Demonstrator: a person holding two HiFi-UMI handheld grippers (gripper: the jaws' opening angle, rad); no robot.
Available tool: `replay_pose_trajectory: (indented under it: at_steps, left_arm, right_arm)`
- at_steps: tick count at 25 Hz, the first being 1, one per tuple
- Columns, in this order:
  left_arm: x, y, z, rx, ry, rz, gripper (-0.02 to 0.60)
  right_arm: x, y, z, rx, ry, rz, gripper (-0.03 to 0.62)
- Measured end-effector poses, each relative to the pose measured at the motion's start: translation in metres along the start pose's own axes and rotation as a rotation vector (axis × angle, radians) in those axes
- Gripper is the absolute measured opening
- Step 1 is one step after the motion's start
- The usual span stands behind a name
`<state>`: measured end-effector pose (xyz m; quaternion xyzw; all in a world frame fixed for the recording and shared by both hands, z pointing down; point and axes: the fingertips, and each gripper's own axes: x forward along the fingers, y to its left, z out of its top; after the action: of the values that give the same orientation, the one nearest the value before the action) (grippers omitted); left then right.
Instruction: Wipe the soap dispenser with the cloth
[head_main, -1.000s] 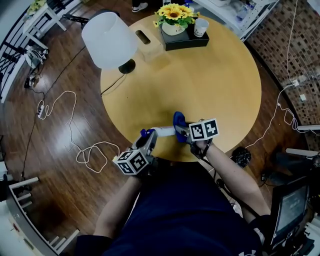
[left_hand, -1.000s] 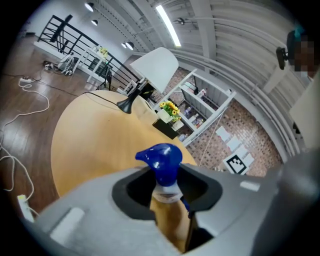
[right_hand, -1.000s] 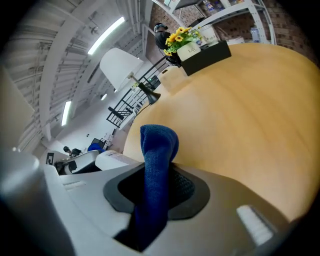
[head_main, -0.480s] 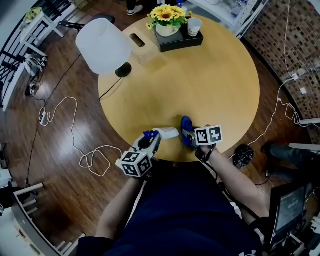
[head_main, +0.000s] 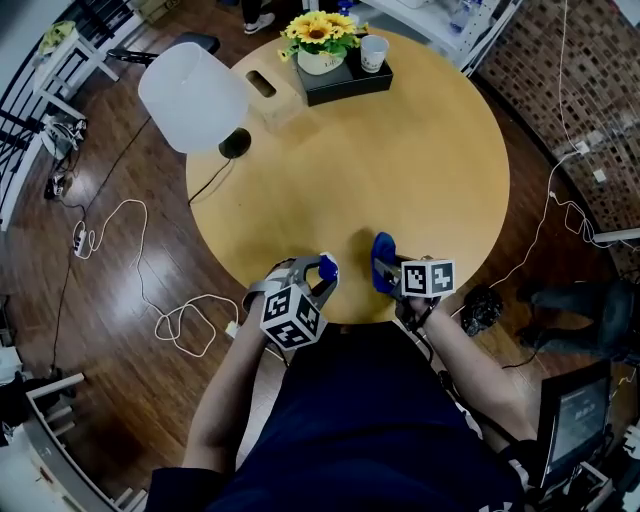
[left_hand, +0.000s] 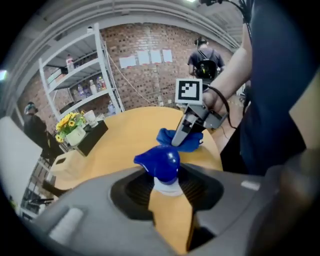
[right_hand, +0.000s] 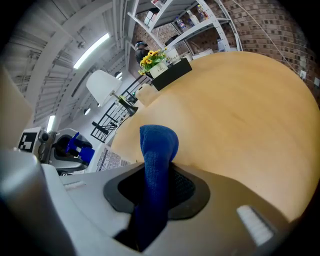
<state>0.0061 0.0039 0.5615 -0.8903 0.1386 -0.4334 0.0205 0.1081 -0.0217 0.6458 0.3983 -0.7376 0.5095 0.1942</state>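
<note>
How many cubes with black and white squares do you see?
2. One cube is at the left, beside the soap dispenser with its blue top; the other is at the right, next to the blue cloth. None looks hidden.

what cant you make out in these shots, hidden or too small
Body of the soap dispenser: in the left gripper view only its pump and neck show between the left gripper's jaws, which have just been opening; the gripper covers the rest.
Print on its body: right gripper view, too small.
Lower end of the cloth: right gripper view, buried between the right gripper's jaws.
Contents of the cup: head view, too small.
</note>
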Motion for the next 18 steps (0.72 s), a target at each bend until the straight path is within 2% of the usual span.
replay_pose_trajectory:
  at_steps: [2, 3, 4, 8, 9, 10, 14, 17, 18]
  left_arm:
    - [-0.001, 0.005, 0.001, 0.003, 0.026, 0.033, 0.169]
    - [-0.003, 0.009, 0.003, -0.037, 0.021, 0.060, 0.200]
    - [-0.007, 0.012, 0.005, -0.115, 0.004, 0.088, 0.215]
    - [-0.019, 0.012, 0.001, -0.572, -0.073, 0.179, 0.236]
    - [-0.019, 0.010, -0.002, -0.645, -0.077, 0.202, 0.236]
    - [-0.017, 0.007, -0.005, -0.681, -0.074, 0.228, 0.236]
    - [-0.001, 0.012, -0.010, -0.683, -0.058, 0.350, 0.235]
    - [0.006, 0.021, -0.005, -0.641, -0.067, 0.389, 0.225]
    - [0.005, 0.024, -0.004, -0.647, -0.084, 0.392, 0.198]
  right_arm:
    - [0.000, 0.000, -0.004, 0.009, -0.001, 0.007, 0.101]
    - [-0.001, 0.000, -0.005, 0.013, -0.002, 0.011, 0.101]
    - [-0.001, 0.001, -0.006, 0.017, -0.003, 0.015, 0.101]
    - [-0.001, 0.001, -0.010, 0.035, -0.005, 0.023, 0.101]
    - [-0.001, 0.001, -0.011, 0.038, -0.005, 0.025, 0.101]
    - [0.000, 0.001, -0.011, 0.038, -0.004, 0.026, 0.101]
    - [0.004, 0.006, -0.013, 0.017, 0.014, 0.037, 0.101]
    - [0.007, 0.010, -0.013, 0.002, 0.025, 0.045, 0.101]
    - [0.008, 0.013, -0.014, -0.001, 0.029, 0.048, 0.101]
